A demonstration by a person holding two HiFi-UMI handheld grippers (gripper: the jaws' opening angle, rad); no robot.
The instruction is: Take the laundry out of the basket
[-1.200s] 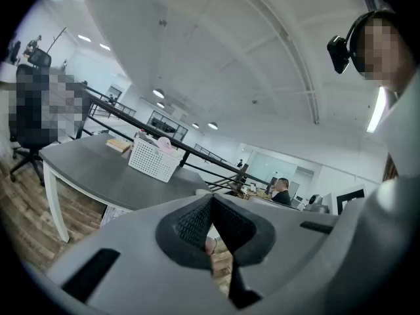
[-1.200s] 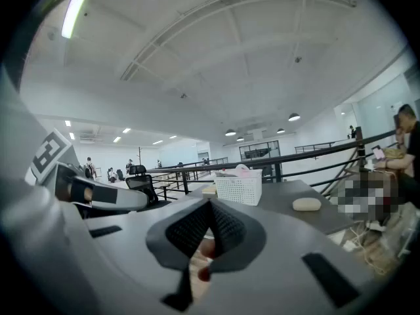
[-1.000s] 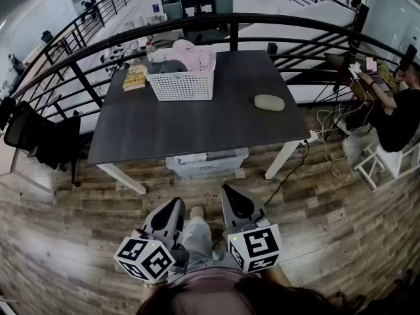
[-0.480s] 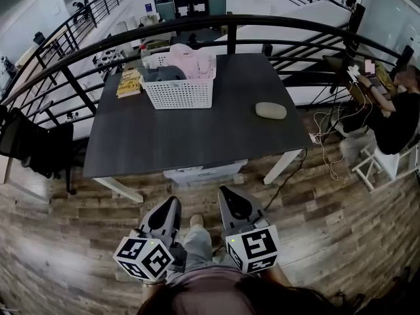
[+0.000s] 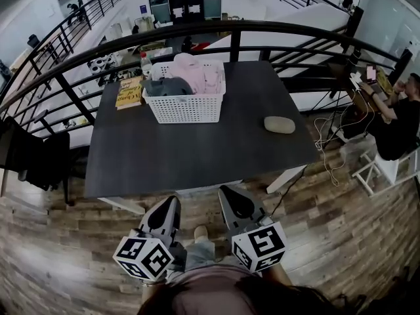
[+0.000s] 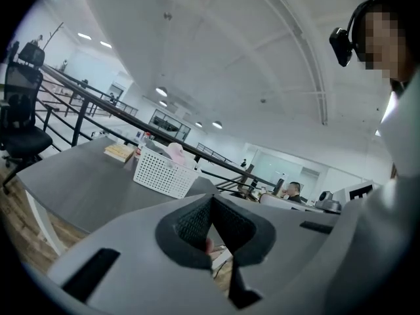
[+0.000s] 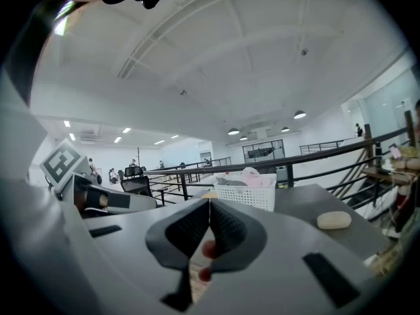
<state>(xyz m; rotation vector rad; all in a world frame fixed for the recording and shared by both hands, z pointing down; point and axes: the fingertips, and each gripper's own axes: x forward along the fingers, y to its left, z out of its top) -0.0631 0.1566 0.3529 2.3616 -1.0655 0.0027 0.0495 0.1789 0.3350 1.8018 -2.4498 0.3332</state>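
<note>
The wood-plank floor (image 5: 341,241) runs up to a dark desk (image 5: 197,149) set against a black railing (image 5: 197,26). Nothing of the task is done yet. The white basket (image 5: 185,107) sits at the desk's far side, with the pink and grey laundry (image 5: 197,77) heaped inside and all of it left to lift out. My left tool (image 5: 174,202) and right tool (image 5: 227,191) are both pressed together, empty, short of the near edge. Compared with the earlier frame, the desk lies closer, its edge now just ahead of the tools.
</note>
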